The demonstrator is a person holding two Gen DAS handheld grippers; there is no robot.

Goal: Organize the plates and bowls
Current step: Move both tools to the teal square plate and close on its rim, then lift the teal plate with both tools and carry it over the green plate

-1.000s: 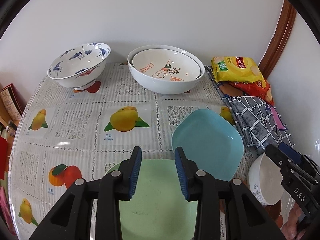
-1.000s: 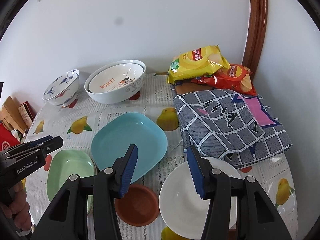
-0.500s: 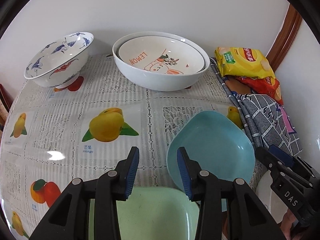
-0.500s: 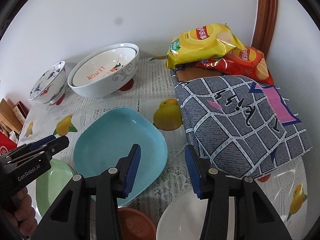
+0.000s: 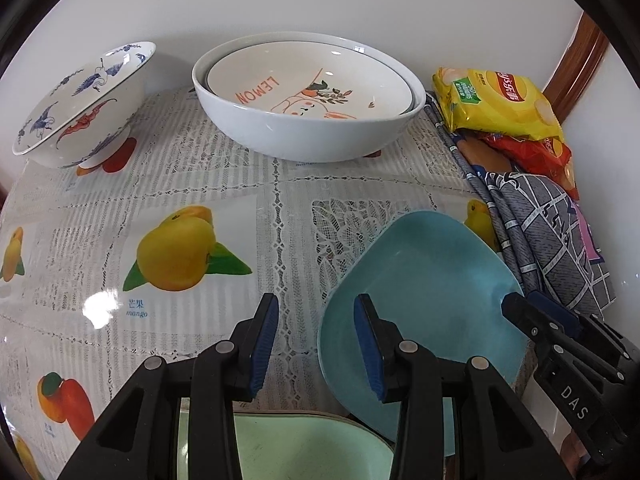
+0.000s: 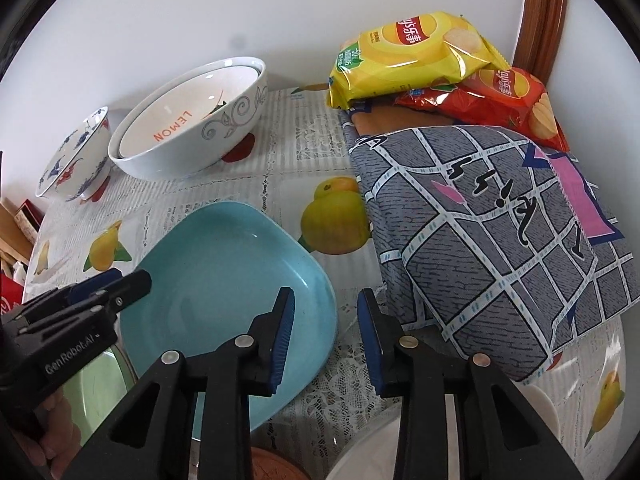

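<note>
the blue plate [image 6: 228, 280] lay on the table [image 5: 280, 208], flanked by both claws. the left claw [image 5: 316, 344] and right claw [image 6: 326, 340] were spread, empty. a rim grip was judged next.

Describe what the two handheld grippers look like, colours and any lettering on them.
Both are matte black plastic with blue ribbed pads and silver rivets. The left gripper carries white "GenRobot.AI" lettering in the right wrist view; the right gripper shows "DAS" in the left wrist view. No cables visible.
</note>
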